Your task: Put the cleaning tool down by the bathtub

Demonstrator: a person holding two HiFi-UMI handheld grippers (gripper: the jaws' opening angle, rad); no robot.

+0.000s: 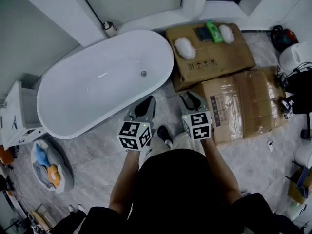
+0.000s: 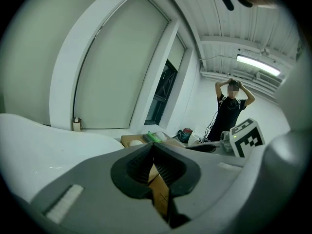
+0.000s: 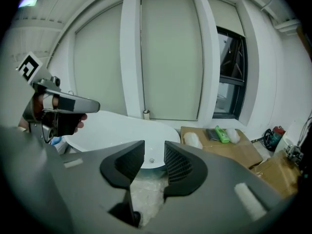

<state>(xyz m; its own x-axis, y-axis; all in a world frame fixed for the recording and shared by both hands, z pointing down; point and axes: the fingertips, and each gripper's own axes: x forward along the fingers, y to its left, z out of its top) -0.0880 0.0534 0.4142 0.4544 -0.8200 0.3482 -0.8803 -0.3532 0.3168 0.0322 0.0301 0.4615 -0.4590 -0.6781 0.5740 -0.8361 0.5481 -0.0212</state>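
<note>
Person stands on grey marbled floor at the near side of a white oval bathtub, one gripper in each hand, both pointing toward the tub and held off the floor. Left gripper: jaws together at the tips, nothing between them, confirmed in its own view. Right gripper: jaws apart with a clear gap, empty; through the gap only floor and tub rim show. White fluffy cleaning tool lies on a flat cardboard box just beside the tub's end, well apart from both grippers. Same box carries a green bottle, a dark pad and a second white pad.
</note>
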